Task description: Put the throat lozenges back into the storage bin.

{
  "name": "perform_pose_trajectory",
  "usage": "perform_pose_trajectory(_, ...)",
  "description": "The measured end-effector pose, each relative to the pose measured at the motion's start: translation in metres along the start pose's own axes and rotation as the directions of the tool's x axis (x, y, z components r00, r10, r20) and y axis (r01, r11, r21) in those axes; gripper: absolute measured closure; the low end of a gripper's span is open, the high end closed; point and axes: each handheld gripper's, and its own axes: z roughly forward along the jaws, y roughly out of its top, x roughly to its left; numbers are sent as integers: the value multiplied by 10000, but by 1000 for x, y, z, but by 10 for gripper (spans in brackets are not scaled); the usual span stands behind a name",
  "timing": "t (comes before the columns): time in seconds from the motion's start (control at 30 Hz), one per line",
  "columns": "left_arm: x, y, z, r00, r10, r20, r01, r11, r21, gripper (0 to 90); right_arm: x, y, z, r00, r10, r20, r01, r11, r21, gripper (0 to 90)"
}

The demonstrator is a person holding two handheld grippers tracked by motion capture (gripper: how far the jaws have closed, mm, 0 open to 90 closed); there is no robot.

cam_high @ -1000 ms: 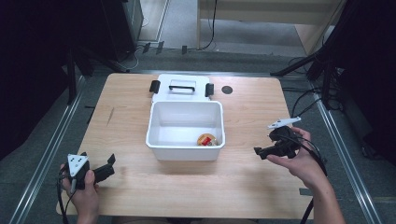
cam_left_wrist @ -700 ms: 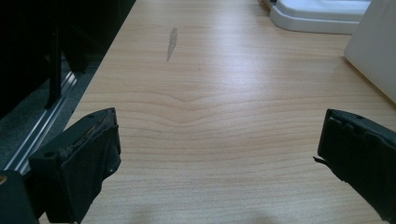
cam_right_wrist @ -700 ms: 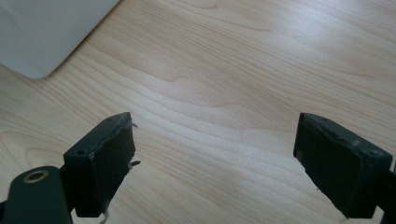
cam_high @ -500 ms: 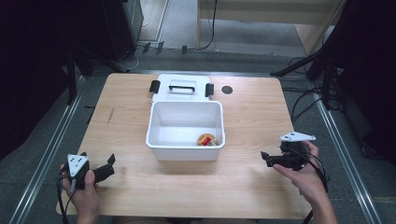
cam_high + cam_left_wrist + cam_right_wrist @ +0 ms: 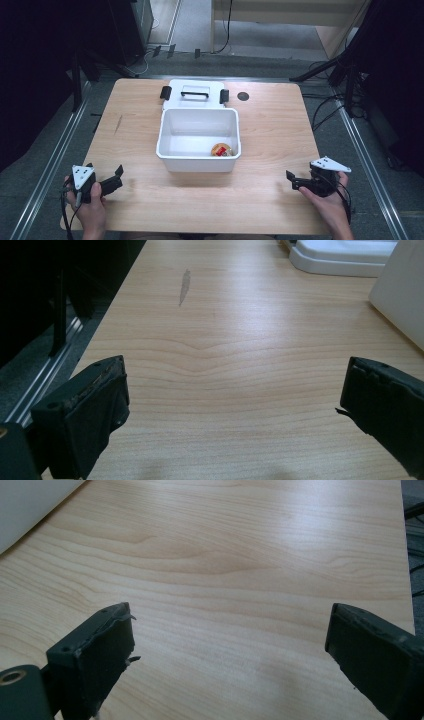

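A white open bin [image 5: 197, 163] stands mid-table with a small red and orange packet [image 5: 221, 149] at its bottom, near the front right corner. Its white lid [image 5: 195, 93], with a black handle and two black latches, lies flat just behind it. My left gripper [image 5: 119, 179] rests near the table's front left corner, open, with bare wood between its fingers [image 5: 95, 405]. My right gripper [image 5: 292, 181] sits low near the front right, open too and holding nothing, its fingers [image 5: 100, 650] wide apart. Both grippers are well apart from the bin.
A small dark round spot [image 5: 243, 96] marks the table right of the lid. In the left gripper view the bin's wall [image 5: 400, 295] and the lid [image 5: 345, 255] sit at the far right. The bin's corner [image 5: 30, 505] shows in the right gripper view. Cables lie on the floor around.
My right gripper has come down and back toward the table's front edge, staying open. The left gripper, bin and lid have not moved.
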Motion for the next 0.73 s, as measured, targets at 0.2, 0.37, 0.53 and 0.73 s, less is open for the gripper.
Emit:
perform_pose_trajectory(0.2, 0, 0, 0, 10000, 1, 2, -1, 10000, 3, 0, -2, -21, -6, 9998, 198, 1, -198, 9991, -382, 52)
perform_pose_trajectory(0.37, 0, 0, 0, 10000, -16, 14, 16, 10000, 0, 0, -6, -33, -11, 9987, 496, 104, -489, 9970, -599, 63)
perform_pose_trajectory(0.53, 0, 0, 0, 10000, -38, 18, 38, 10000, 5, 0, -9, -36, -12, 9966, 801, -192, -814, 9937, -774, 74)
perform_pose_trajectory(0.73, 1, 0, 0, 10000, -26, 23, 26, 10000, 40, 0, -10, -37, -13, 9965, 833, -77, -836, 9938, -728, 74)
